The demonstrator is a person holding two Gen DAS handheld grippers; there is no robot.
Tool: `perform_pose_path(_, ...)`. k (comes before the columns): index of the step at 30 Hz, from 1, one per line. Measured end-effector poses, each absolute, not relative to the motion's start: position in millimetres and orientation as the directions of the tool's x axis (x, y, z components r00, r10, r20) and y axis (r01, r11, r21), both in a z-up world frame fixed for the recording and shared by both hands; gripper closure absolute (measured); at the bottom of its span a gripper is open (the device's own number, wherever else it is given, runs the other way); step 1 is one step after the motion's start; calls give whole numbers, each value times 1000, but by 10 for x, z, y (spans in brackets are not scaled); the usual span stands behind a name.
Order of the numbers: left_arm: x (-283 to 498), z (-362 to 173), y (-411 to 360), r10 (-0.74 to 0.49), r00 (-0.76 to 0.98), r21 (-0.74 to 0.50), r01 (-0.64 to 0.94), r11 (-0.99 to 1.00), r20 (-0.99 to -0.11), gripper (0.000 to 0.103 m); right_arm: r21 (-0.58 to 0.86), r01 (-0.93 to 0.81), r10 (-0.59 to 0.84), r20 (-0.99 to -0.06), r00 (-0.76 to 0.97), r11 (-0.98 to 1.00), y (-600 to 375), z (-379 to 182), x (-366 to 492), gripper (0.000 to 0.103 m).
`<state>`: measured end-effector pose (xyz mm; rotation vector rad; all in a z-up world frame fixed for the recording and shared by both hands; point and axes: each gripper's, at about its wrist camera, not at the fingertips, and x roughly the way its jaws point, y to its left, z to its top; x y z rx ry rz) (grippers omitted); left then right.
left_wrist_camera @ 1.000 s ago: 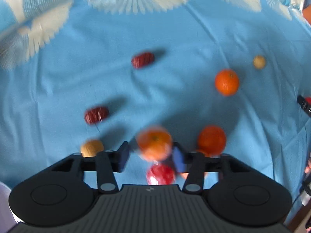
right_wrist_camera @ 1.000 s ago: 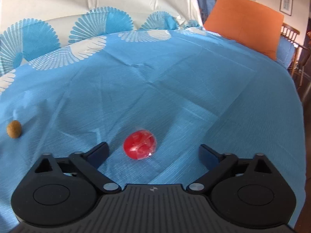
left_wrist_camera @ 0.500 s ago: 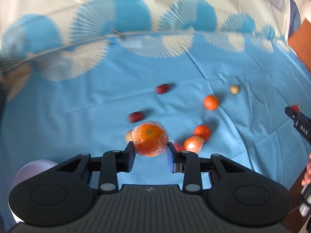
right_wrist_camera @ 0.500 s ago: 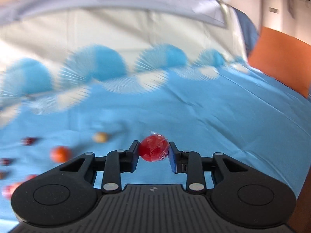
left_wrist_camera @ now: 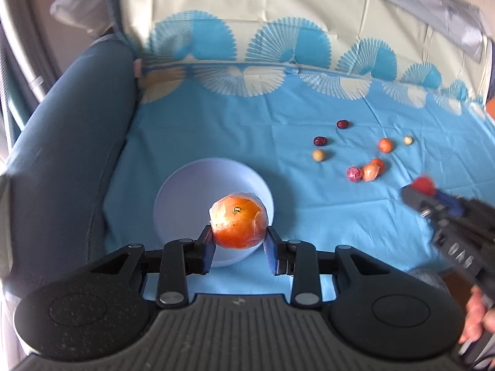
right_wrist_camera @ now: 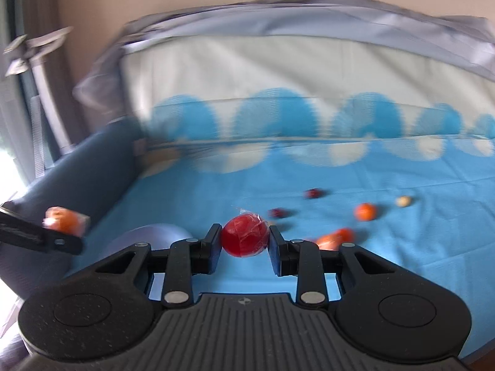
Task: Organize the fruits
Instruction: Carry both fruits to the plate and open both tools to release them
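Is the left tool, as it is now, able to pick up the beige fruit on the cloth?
Probably not yet: the left tool is shut on the wrapped orange above the bowl, and the beige fruit lies apart.

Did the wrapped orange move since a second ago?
Yes. The wrapped orange, gripped in the left tool, went left, away from the loose fruit pile, and is now over the white bowl.

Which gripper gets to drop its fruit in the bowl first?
Probably left: the left gripper holds its wrapped orange right over the white bowl, while the right gripper with its red fruit is off to the side.
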<state>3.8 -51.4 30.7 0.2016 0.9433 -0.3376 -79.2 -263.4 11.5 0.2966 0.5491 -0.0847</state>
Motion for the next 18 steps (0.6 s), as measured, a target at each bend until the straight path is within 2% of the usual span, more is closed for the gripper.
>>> perform_pose_path(7,-348,436,-25,-214,573,-22,323,946,-791,66,251,24,118,-536,836,968,-1794,353,-1036,70)
perform_pose_path(18,-511,448,284,-243,590,-64,307,950,-770,66,188,-37,140,-570,810,981,-1357,436,-1213,70)
